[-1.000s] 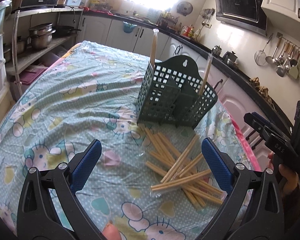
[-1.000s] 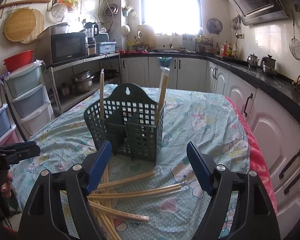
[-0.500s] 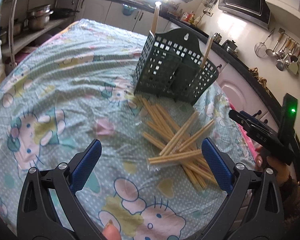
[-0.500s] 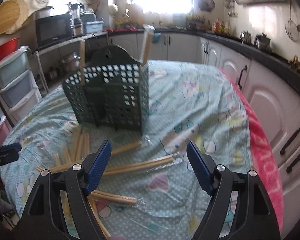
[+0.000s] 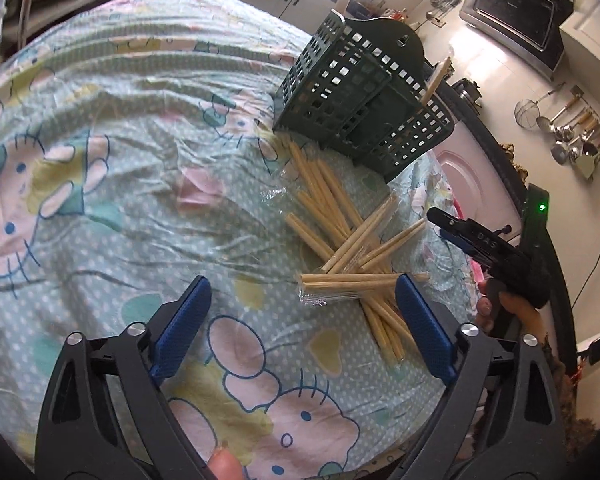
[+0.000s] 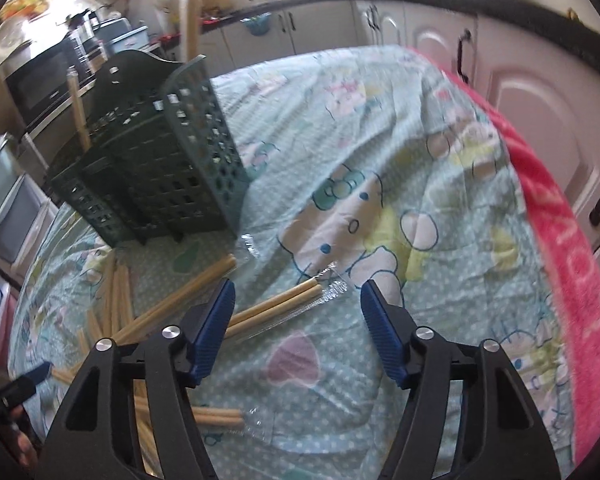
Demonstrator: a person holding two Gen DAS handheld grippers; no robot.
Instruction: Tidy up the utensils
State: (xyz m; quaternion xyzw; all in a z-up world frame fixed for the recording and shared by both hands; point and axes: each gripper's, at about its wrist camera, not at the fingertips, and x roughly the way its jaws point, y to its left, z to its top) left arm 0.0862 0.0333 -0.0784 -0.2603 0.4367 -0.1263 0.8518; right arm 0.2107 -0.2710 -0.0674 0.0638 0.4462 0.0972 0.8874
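So your desk under the cartoon-print cloth [image 5: 100, 128] carries the dark green perforated plastic utensil holder [image 5: 364, 92], with two wrapped pairs standing inside; most pale wooden chopstick pairs [image 5: 340, 232] lie loose beside it. Left hand-held gripper [image 5: 304, 320] and right hand-held gripper [image 6: 296, 328] gape wide, empty. Only the right view shows the pair [image 6: 276, 308] nearest its fingers.

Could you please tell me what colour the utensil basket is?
Dark green basket, clearest in the left wrist view.
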